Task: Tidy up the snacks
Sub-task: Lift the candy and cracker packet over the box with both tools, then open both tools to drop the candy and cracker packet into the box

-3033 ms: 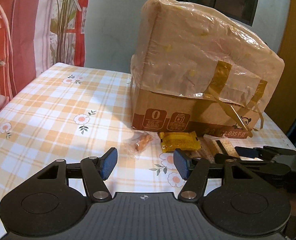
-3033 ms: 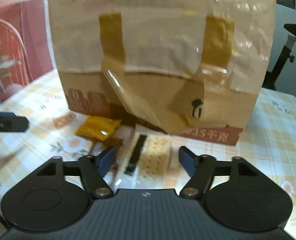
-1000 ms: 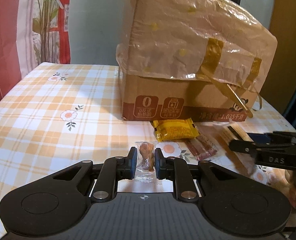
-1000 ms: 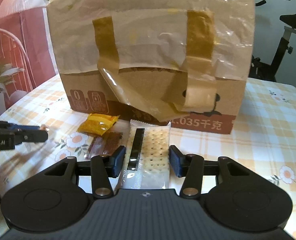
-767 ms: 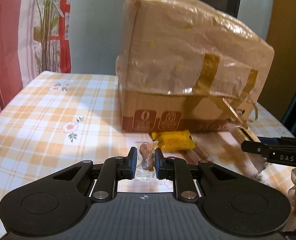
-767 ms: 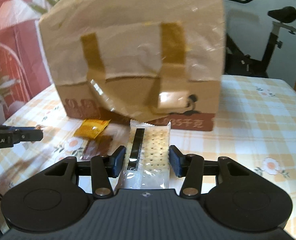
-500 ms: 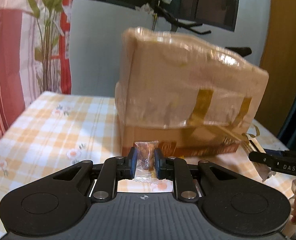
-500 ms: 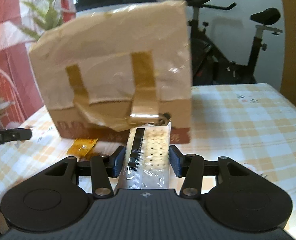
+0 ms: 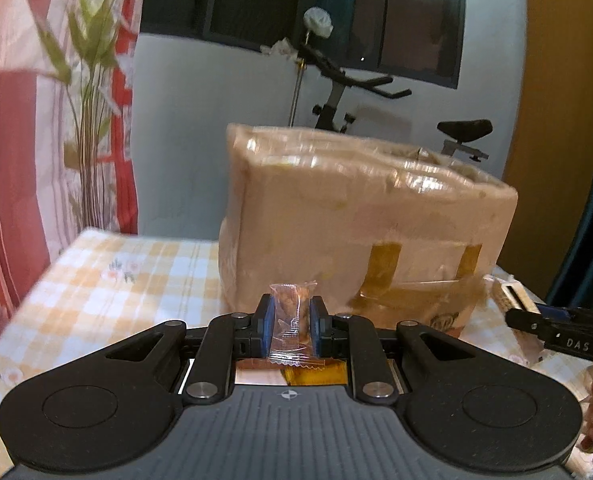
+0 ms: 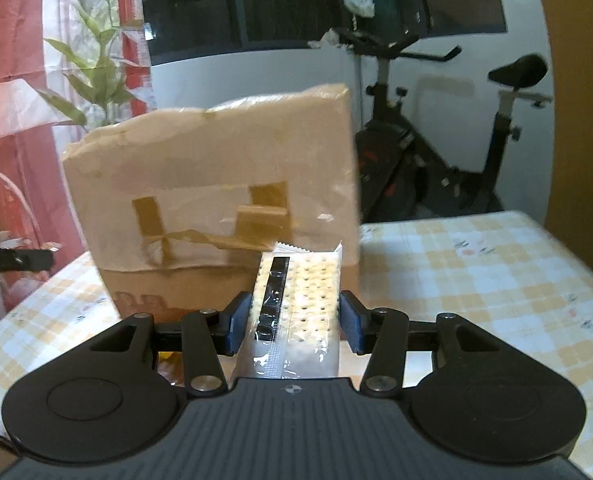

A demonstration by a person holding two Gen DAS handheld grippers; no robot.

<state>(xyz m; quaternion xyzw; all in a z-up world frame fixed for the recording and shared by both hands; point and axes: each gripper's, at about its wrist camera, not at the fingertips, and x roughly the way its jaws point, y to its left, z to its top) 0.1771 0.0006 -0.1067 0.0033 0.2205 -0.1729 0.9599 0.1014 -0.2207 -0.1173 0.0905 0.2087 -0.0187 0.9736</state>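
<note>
My left gripper (image 9: pixel 290 326) is shut on a small clear-wrapped brown candy (image 9: pixel 292 320), held up in front of the cardboard box (image 9: pixel 360 232). My right gripper (image 10: pixel 294 322) is shut on a clear packet of crackers (image 10: pixel 300 308) with a black stripe, lifted before the same box (image 10: pixel 216 200). The box is wrapped in plastic film and brown tape; its top rim shows in both views. A yellow snack packet (image 9: pixel 316 374) peeks out below the left fingers. The right gripper's finger (image 9: pixel 552 326) and its packet show at the right edge of the left wrist view.
The table carries a yellow checked cloth with flowers (image 10: pixel 476 280). An exercise bike (image 10: pixel 436 152) stands behind the table. A red and white curtain with a leafy plant (image 9: pixel 84 120) is at the left. The left gripper's finger (image 10: pixel 12 260) shows at the left edge.
Both grippers have risen with their snacks, so the box sits lower in both views and its top edge is visible. The snacks on the table have dropped out of sight.
</note>
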